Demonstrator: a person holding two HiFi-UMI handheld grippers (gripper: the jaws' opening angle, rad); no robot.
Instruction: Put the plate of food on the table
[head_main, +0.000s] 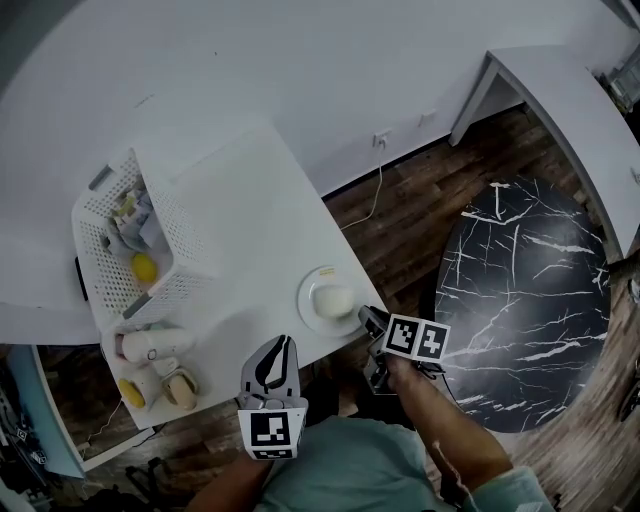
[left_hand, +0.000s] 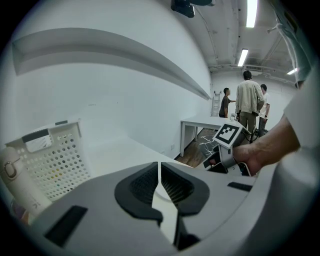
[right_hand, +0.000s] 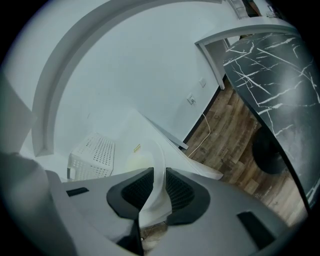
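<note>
A white plate (head_main: 311, 313) with a pale round bun (head_main: 333, 298) rests on the white table (head_main: 250, 200), close to its near right edge. My right gripper (head_main: 368, 322) is shut on the plate's near rim. In the right gripper view the rim (right_hand: 161, 167) runs as a thin white band between the pads, with the bun (right_hand: 137, 162) beyond them. My left gripper (head_main: 277, 352) hovers over the table's front edge, left of the plate. Its jaws (left_hand: 160, 182) are shut with nothing between them. The right gripper's marker cube (left_hand: 228, 133) shows in the left gripper view.
A white perforated basket (head_main: 110, 270) with several items stands on the table's left end. Below it lie a white bottle (head_main: 150, 345) and yellow things (head_main: 132, 392). A black marble round table (head_main: 530, 300) stands to the right over wood flooring. Two people (left_hand: 248, 100) stand far off.
</note>
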